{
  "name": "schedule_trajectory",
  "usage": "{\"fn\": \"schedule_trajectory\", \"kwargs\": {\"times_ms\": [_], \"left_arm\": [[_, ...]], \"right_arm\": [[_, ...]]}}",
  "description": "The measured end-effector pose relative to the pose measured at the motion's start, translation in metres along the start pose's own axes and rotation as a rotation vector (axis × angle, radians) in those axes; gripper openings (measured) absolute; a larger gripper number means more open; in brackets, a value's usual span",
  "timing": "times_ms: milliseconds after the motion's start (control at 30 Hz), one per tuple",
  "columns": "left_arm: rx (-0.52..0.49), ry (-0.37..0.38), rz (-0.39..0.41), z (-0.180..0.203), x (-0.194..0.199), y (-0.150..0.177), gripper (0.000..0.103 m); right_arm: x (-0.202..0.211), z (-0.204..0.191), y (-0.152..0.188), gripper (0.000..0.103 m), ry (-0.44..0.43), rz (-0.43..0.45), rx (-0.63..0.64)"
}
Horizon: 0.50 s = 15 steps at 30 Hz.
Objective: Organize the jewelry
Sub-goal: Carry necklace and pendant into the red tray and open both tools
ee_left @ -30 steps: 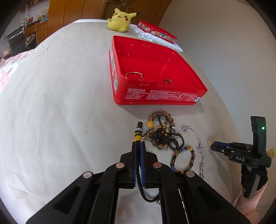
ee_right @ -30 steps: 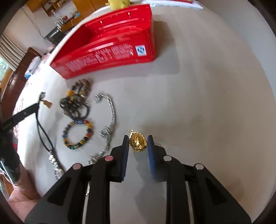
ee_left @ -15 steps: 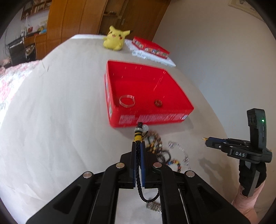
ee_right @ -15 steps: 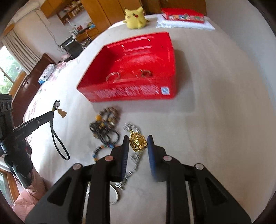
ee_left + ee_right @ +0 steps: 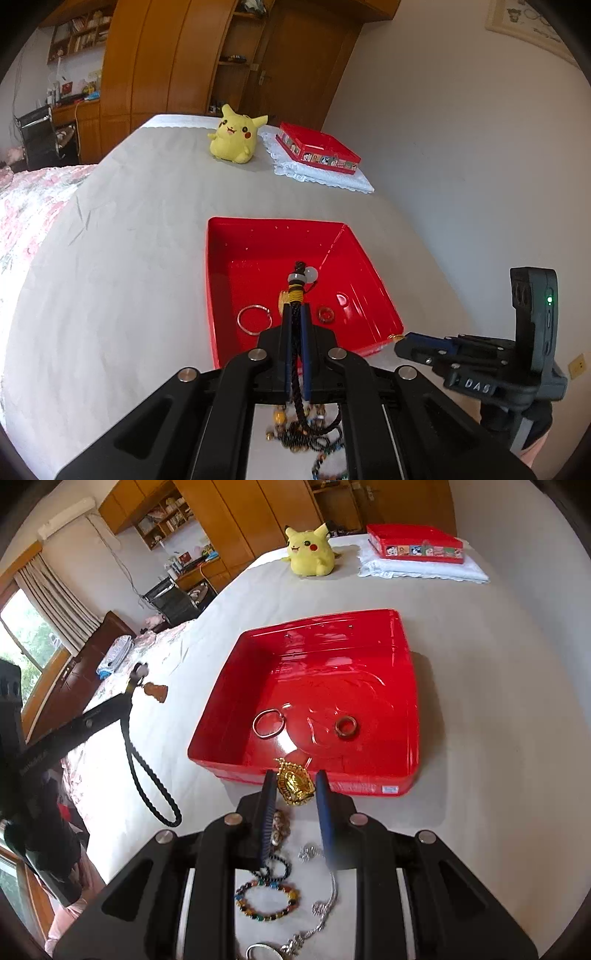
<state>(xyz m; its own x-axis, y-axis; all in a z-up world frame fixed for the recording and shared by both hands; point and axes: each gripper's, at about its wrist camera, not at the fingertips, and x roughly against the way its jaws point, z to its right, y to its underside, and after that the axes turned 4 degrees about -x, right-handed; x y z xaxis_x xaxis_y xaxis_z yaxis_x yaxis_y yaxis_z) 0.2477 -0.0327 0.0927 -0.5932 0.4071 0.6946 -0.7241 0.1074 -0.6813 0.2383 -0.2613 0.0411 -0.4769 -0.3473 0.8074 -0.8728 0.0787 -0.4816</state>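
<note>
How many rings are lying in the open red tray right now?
2: a thin silver ring near the tray's front left, and a brown band ring to its right. None seems hidden.

Red tray point(image 5: 406, 686): glossy plastic, reflecting light.
Pendant point(image 5: 294, 782): shiny embossed gold metal.
Cord point(image 5: 147, 775): black, braided, matt.
Bedsheet point(image 5: 122, 236): matt wrinkled cloth.
Pikachu toy point(image 5: 234, 134): soft plush.

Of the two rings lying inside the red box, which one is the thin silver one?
The larger wire hoop on the left of the red box; the other ring is smaller, thicker and brownish.
</note>
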Motion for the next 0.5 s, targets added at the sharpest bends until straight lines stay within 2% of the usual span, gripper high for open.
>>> {"fn": "schedule_trajectory", "kwargs": {"times_ms": [100,300,500], "left_arm": [[0.005,-0.021,-0.009,-0.003,-0.020,-0.011,0.004],[0.034,-0.118,0.026,-0.014,-0.075,-0.032,0.004],[0.021,-0.136,-0.063,-0.019,-0.132,-0.030,0.004]], "right_arm": [[-0.017,0.004,-0.016,0.020,0.027,-0.013,-0.009],[-0.063,0.016,-0.046,0.020,0.099,-0.034,-0.033],[-0.106,0.018,-0.056,0.020,0.141,-0.086,-0.023]]}}
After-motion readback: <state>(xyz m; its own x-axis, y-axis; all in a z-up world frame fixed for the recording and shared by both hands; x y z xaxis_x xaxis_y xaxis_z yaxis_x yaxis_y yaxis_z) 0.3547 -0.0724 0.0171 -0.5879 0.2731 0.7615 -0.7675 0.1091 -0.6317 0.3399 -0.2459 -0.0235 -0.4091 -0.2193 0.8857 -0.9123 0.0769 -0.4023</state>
